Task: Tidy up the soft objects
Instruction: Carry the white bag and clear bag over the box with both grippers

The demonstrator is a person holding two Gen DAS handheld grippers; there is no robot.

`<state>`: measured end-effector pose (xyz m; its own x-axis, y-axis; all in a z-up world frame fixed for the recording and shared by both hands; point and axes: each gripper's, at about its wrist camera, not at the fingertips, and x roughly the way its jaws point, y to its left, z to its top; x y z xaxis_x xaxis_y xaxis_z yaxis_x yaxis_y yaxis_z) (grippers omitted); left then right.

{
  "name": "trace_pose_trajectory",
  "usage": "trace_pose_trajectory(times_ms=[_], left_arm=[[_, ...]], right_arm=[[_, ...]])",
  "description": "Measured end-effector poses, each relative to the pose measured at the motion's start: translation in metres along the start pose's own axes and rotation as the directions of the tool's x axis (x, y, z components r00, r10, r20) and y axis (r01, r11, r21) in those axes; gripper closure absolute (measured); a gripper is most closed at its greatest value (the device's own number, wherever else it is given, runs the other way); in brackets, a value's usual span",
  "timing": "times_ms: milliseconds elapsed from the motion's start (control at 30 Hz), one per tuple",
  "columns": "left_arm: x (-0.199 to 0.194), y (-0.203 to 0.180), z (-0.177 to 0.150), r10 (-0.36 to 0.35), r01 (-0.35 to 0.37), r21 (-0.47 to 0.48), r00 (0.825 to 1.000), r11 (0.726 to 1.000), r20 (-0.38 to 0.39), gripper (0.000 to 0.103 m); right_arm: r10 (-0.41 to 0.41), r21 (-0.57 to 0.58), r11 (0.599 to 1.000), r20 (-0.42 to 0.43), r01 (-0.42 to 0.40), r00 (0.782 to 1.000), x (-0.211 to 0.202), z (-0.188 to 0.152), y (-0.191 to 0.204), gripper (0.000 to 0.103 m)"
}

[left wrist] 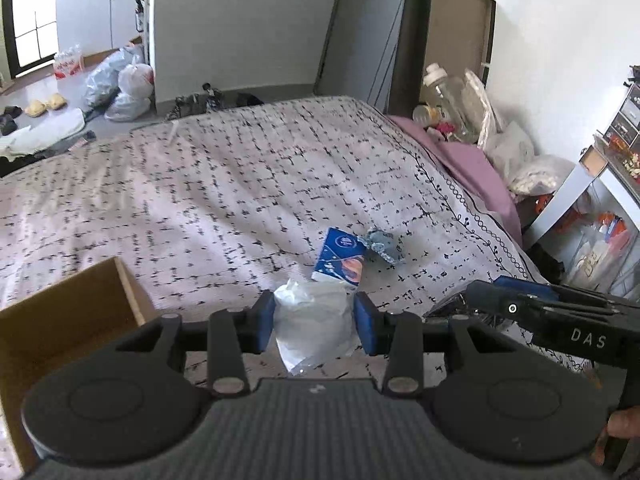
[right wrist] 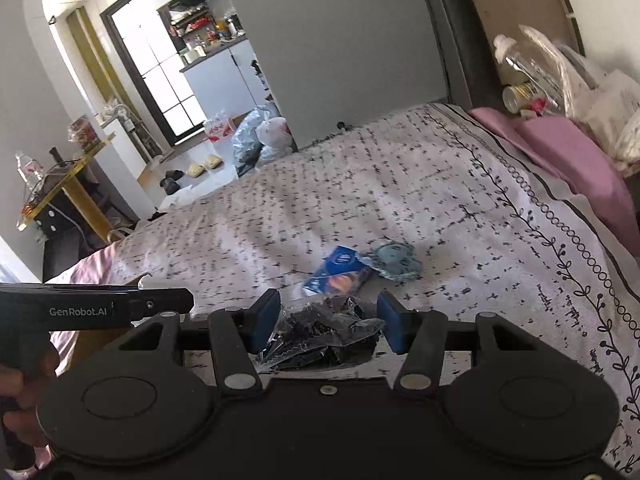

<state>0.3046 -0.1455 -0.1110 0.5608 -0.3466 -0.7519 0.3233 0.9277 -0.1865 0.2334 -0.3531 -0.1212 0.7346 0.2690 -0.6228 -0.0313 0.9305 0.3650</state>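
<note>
My left gripper (left wrist: pixel 314 322) is open, with a white soft packet (left wrist: pixel 314 320) lying on the bed between its blue pads (left wrist: pixel 264 322). My right gripper (right wrist: pixel 327 322) is open around a clear bag of dark pieces (right wrist: pixel 324 334) on the bedspread. A blue packet (left wrist: pixel 339 256) and a crumpled grey-blue cloth (left wrist: pixel 384 246) lie just beyond; they also show in the right wrist view as the blue packet (right wrist: pixel 340 272) and the cloth (right wrist: pixel 394 260). A cardboard box (left wrist: pixel 60 336) stands open at the left.
The patterned bedspread (left wrist: pixel 240 184) covers the bed. A pink pillow (right wrist: pixel 568 148) and bottles and bags (left wrist: pixel 452 96) sit at the headboard. A white side table (left wrist: pixel 580 184) stands at the right. Bags and slippers (left wrist: pixel 120 84) lie on the floor.
</note>
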Motion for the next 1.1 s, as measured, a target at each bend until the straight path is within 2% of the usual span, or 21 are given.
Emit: trace_pose_trajectory(times_ms=[600,1100], left_arm=[[-0.084,0.05,-0.038,0.061,-0.054,-0.059,0.992,0.997,0.113,0.062],[-0.113,0.114,-0.072,0.137,-0.113,-0.165,0.98,0.98,0.142,0.062]], right_arm=[[0.033,-0.072,0.997,0.05,-0.029,0.998,-0.031,-0.015,0.064,0.05],[0.093,-0.204,0.975,0.032,-0.084,0.995,-0.026,-0.029,0.127,0.05]])
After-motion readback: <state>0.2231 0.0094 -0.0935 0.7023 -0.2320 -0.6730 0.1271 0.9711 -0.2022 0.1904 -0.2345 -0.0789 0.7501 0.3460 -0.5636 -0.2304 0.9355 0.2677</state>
